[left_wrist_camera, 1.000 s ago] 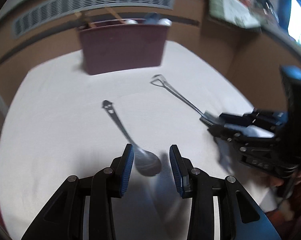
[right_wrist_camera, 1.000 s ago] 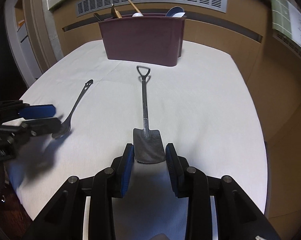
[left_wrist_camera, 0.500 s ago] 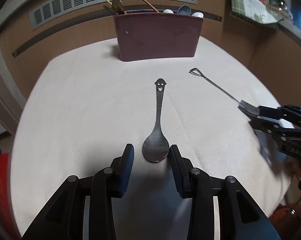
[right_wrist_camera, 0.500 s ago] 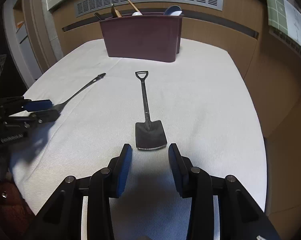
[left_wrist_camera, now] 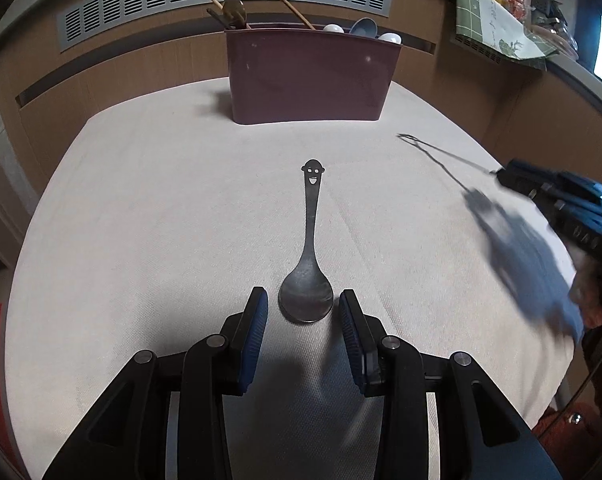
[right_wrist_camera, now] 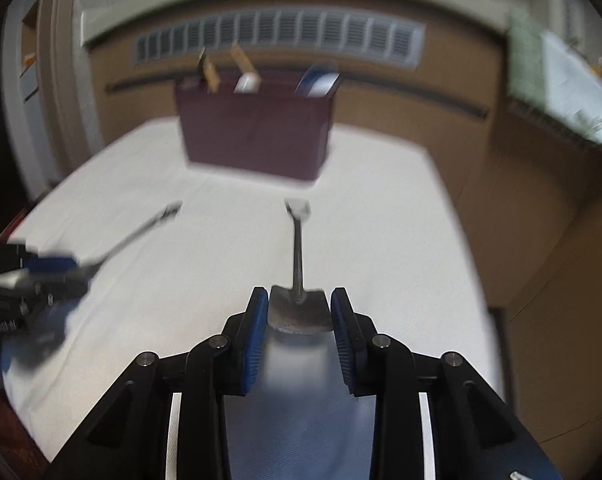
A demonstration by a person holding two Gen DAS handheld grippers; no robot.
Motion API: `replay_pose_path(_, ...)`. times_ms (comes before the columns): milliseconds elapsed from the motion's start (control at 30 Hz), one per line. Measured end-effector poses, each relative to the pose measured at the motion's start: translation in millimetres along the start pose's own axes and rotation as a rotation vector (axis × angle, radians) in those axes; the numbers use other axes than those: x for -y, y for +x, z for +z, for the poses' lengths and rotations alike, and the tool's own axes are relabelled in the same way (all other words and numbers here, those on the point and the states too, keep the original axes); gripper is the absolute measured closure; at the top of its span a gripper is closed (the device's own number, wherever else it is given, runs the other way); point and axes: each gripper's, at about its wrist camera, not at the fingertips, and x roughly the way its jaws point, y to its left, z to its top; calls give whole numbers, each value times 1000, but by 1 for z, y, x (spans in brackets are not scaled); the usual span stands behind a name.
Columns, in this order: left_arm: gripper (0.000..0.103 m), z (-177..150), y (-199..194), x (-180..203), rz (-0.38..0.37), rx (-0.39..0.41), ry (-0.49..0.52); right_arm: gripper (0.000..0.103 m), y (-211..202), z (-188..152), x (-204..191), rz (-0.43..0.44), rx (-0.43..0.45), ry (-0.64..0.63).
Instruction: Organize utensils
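Right gripper (right_wrist_camera: 299, 312) risen, closing on shovel spoon (right_wrist_camera: 297, 308), left gripper (left_wrist_camera: 303, 308) open astride spoon (left_wrist_camera: 307, 292)

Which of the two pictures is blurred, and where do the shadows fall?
Right wrist view: heavily motion-blurred, though the shovel-shaped spoon between the pads stays fairly sharp. Left wrist view: sharp on the smiley spoon; only the right gripper smears, casting a shadow on the tablecloth.
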Motion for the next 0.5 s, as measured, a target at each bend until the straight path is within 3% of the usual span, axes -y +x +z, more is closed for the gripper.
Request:
replay_pose_path(167, 65, 2, 1, -3, -13, 4, -30, 78, -33, 29, 9, 9, 134, 34)
replay_pose_path(267, 65, 6, 4, -1, 2, -3, -46, 84, -38, 40, 10, 9, 166, 29)
replay_pose_path(300, 65, 7, 6, 2, 22, -5, -32, 103, -36, 43, 9, 13, 164, 27)
replay_pose_path(467, 65, 14, 14, 14, 93, 2, 0, 101, -29, 50, 5, 30, 144, 14)
replay_pose_path(500, 72, 15, 14, 11, 85, 4, -14, 101, -29, 48, 4, 36, 138, 17)
